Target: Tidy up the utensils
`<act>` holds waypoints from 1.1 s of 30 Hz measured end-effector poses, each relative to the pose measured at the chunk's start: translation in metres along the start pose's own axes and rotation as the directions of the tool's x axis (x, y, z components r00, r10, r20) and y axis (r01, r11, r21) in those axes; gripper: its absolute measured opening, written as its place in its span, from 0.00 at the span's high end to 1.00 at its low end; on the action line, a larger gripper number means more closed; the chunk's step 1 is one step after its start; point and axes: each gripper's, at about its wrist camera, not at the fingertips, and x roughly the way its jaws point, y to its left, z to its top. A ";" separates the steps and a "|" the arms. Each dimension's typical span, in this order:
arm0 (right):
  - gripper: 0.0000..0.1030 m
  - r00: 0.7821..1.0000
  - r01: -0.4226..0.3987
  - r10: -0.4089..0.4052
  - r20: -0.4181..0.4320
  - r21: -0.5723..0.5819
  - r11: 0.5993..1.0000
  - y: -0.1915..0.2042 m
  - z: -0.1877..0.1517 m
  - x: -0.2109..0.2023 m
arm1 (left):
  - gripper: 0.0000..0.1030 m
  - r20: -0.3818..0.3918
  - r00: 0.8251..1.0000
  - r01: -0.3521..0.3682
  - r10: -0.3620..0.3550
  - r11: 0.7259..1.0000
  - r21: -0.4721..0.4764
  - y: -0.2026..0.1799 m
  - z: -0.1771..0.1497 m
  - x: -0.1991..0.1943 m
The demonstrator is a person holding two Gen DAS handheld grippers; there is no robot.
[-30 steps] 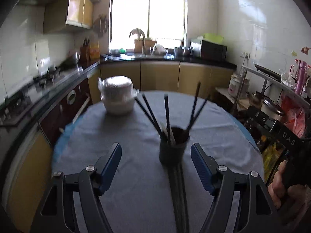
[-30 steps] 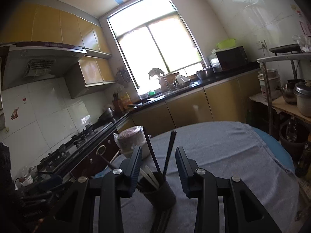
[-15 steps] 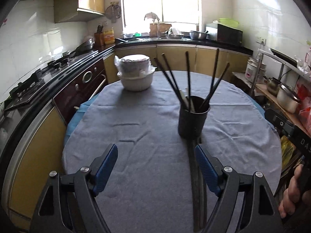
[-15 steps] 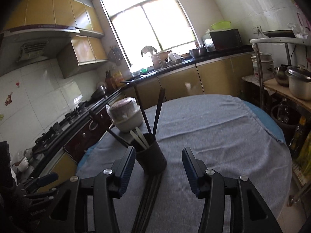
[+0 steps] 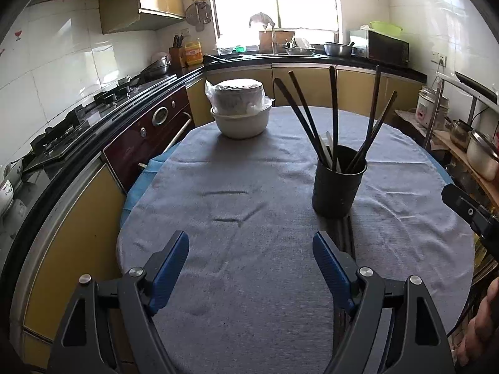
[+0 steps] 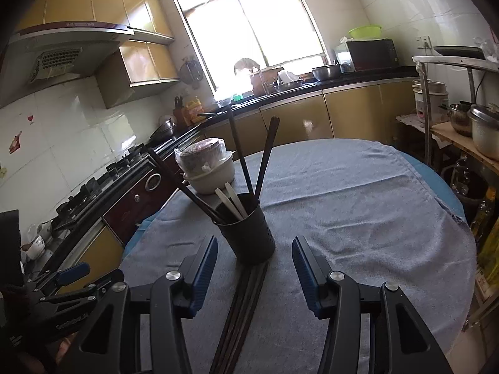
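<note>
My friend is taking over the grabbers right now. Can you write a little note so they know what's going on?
Left gripper: open, holding nothing, above bare tablecloth.
Right gripper: open, holding nothing, with the loose chopsticks lying on the cloth between its fingers, not touched.
Black utensil holder: upright on the table, just ahead of the right gripper.
Done: several dark chopsticks and some pale utensils stand in the holder.
Left: pick up the loose bundle lying in front of the holder and drop it in.
White bowls at the far side: leave alone.
</note>
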 end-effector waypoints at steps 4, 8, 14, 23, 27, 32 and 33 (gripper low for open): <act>0.49 1.000 -0.006 0.006 -0.014 -0.001 1.000 0.000 -0.003 0.003 | 0.20 -0.008 1.000 -0.009 0.009 1.000 0.002 -0.001 0.000 0.003; 0.49 0.999 -0.009 0.009 -0.034 -0.003 1.000 0.001 -0.006 0.008 | 0.20 -0.011 1.000 -0.015 0.015 1.000 0.005 -0.003 -0.001 0.006; 0.49 0.998 -0.013 0.012 -0.065 -0.012 1.000 0.003 -0.013 0.015 | 0.20 -0.017 0.999 -0.028 0.028 1.000 0.009 -0.003 -0.003 0.009; 0.49 0.996 -0.017 0.015 -0.089 -0.021 1.000 0.007 -0.019 0.020 | 0.20 -0.023 0.999 -0.043 0.043 0.999 -0.001 0.000 -0.005 0.013; 0.49 0.995 -0.017 0.015 -0.099 -0.021 1.000 0.008 -0.021 0.023 | 0.20 -0.026 0.998 -0.048 0.048 0.999 0.005 -0.001 -0.007 0.014; 0.49 0.995 -0.013 0.011 -0.101 -0.019 1.000 0.007 -0.022 0.023 | 0.20 -0.031 0.998 -0.048 0.049 0.999 0.006 -0.002 -0.009 0.016; 0.49 0.995 -0.011 0.009 -0.103 -0.019 1.000 0.007 -0.023 0.023 | 0.20 -0.034 0.998 -0.047 0.048 0.999 0.005 -0.002 -0.009 0.016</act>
